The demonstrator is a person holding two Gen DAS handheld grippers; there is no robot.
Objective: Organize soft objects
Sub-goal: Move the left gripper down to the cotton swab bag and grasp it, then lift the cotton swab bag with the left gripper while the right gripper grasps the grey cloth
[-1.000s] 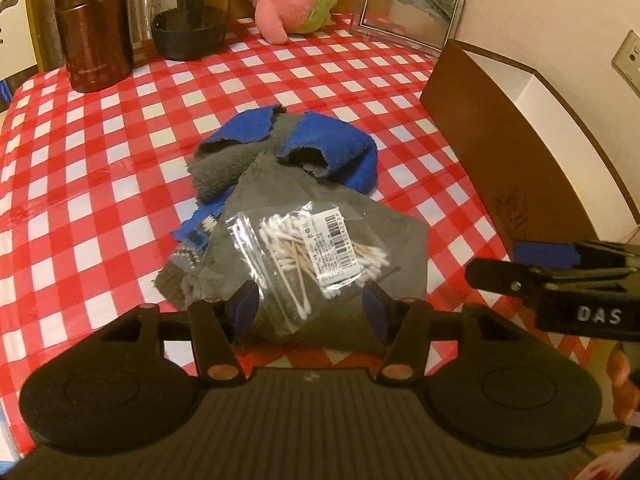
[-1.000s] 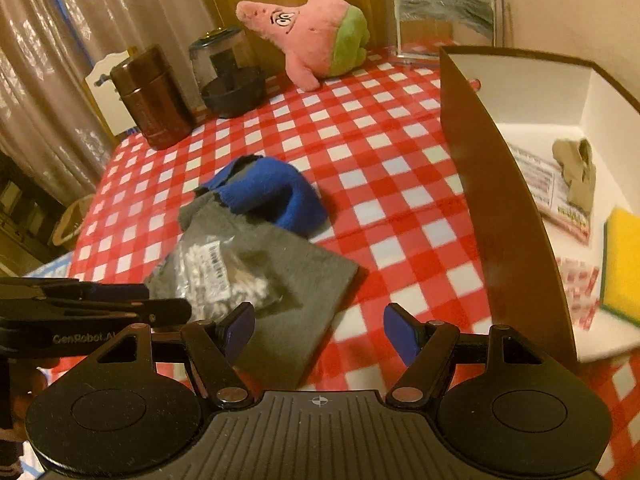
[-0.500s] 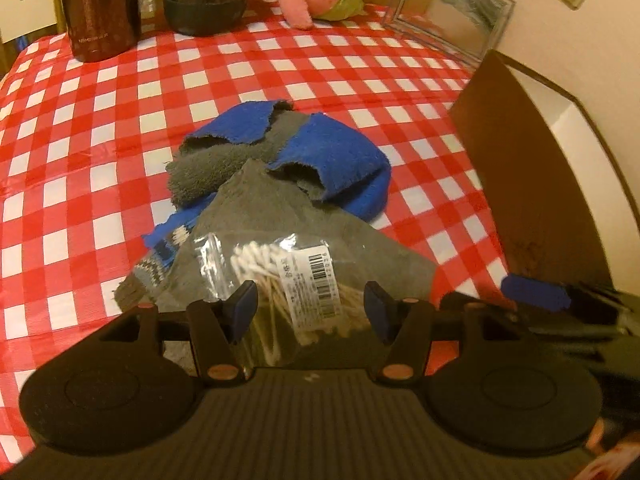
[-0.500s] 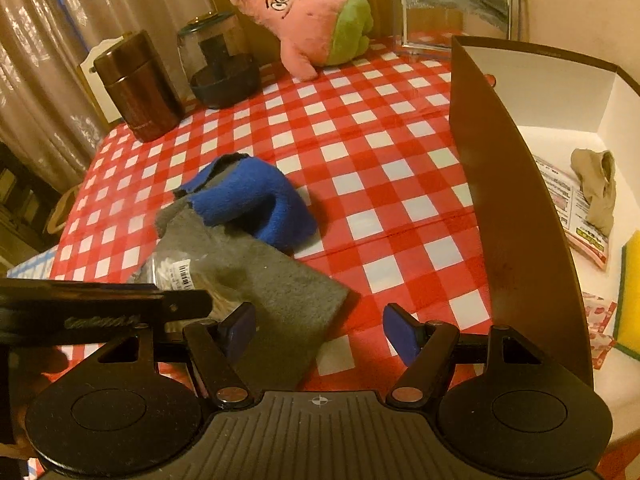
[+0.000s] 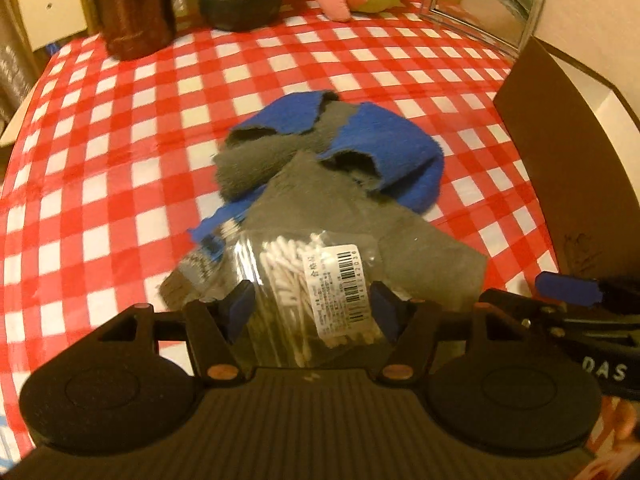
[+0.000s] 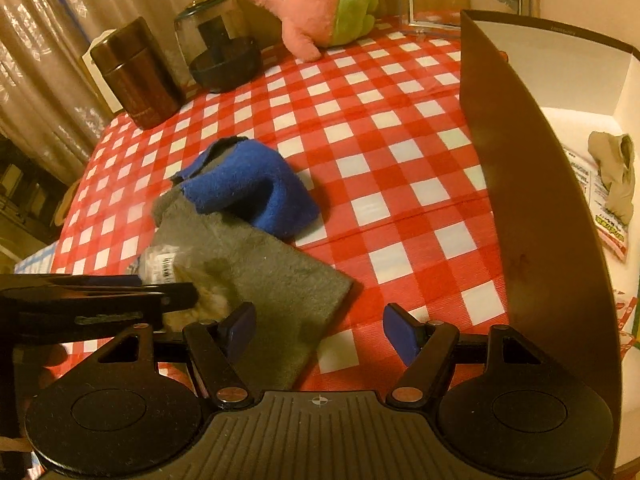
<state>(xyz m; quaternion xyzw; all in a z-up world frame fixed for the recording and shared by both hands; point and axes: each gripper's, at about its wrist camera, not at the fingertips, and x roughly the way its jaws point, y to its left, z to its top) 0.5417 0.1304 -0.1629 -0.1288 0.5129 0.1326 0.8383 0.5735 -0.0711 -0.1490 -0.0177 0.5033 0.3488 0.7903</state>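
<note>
A clear bag of cotton swabs (image 5: 316,292) lies on a grey cloth (image 5: 340,216) on the checked table; its near end sits between the open jaws of my left gripper (image 5: 310,308). A blue and grey cloth (image 5: 360,148) is bunched behind it. A patterned sock (image 5: 196,268) peeks out at the left. In the right wrist view my right gripper (image 6: 320,326) is open and empty above the grey cloth's (image 6: 276,276) near corner; the blue cloth (image 6: 248,188) and the bag (image 6: 164,264) lie to its left, partly behind the left gripper.
A brown box (image 6: 520,184) with white inside stands on the right, holding a beige rag (image 6: 616,176) and packets. At the back stand a pink plush (image 6: 312,12), a brown canister (image 6: 136,76), a dark-based jar (image 6: 220,52) and a picture frame (image 5: 488,20).
My left gripper has moved forward and down over the swab bag, which now lies between its jaws. My right gripper has edged forward a little and stays open.
</note>
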